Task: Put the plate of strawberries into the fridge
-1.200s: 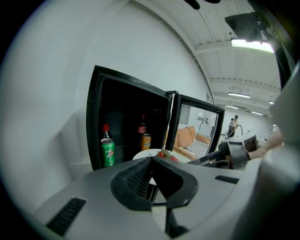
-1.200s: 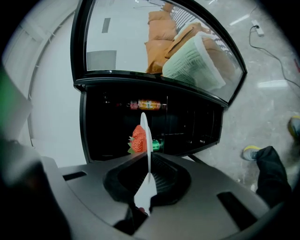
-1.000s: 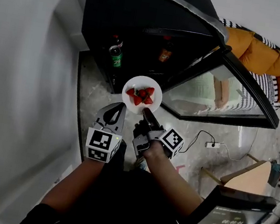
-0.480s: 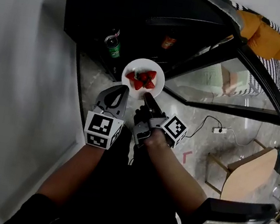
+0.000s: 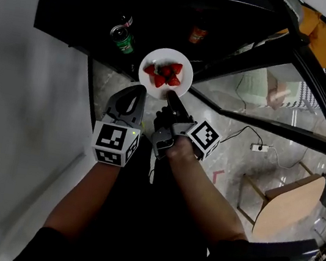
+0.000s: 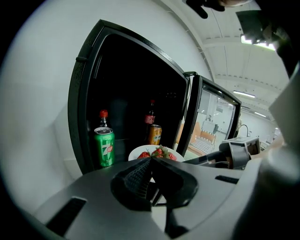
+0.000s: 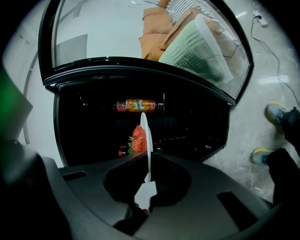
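A white plate [image 5: 182,73] with several red strawberries [image 5: 163,74] hangs level just in front of the open black fridge [image 5: 165,3]. My right gripper [image 5: 171,95] is shut on the plate's near rim. In the right gripper view the plate [image 7: 145,136] shows edge-on between the jaws of my right gripper [image 7: 148,161], with a strawberry [image 7: 138,139] on its left. My left gripper [image 5: 140,89] is shut and holds nothing, just left of the plate. In the left gripper view my left gripper [image 6: 151,159] points at the plate [image 6: 140,152] and the fridge [image 6: 126,93].
A green can [image 5: 122,38] and a red-capped bottle [image 6: 103,118] stand at the fridge's left front. A dark bottle [image 6: 150,114] and an orange can [image 6: 154,134] stand deeper in. The glass fridge door [image 5: 282,85] is swung open at the right. A cable and socket [image 5: 257,147] lie on the floor.
Both grippers and the plate have come closer to the fridge opening. The right gripper's hold on the plate is unchanged and the left gripper is still shut and empty.
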The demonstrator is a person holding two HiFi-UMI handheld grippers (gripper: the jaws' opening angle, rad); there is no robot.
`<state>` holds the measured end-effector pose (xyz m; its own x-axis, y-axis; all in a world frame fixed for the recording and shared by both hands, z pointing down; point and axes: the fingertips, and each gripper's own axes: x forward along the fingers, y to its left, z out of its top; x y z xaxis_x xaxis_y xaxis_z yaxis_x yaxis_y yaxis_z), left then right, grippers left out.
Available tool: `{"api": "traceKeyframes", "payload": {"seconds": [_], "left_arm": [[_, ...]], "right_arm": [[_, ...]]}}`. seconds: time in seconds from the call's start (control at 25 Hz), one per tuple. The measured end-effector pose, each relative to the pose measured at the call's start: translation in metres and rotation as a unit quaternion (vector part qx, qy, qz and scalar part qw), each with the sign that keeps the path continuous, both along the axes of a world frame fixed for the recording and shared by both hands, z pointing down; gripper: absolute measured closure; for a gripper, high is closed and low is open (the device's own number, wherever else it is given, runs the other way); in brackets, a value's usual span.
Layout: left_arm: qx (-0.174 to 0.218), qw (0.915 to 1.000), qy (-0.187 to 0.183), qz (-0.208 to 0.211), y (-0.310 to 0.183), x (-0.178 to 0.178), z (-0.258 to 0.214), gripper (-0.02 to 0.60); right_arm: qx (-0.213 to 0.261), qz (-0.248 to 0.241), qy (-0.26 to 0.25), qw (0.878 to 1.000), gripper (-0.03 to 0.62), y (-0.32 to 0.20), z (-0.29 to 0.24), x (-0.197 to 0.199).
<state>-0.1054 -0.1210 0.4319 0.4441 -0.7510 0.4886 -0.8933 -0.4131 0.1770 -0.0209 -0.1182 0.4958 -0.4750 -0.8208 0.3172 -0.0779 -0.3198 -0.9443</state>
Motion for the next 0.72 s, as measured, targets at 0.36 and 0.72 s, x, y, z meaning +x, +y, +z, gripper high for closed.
{"api": "traceKeyframes", "payload": {"seconds": [0.36, 0.72], "left_arm": [[0.007, 0.9997, -0.001, -0.024, -0.023, 0.0, 0.024, 0.596], [0.005, 0.9995, -0.002, -0.032, -0.034, -0.003, 0.04, 0.597]], "right_arm": [[0.01, -0.005, -0.009, 1.0, 0.579, -0.028, 0.024, -0.005], [0.009, 0.009, -0.014, 1.0, 0.579, -0.045, 0.039, -0.008]]}}
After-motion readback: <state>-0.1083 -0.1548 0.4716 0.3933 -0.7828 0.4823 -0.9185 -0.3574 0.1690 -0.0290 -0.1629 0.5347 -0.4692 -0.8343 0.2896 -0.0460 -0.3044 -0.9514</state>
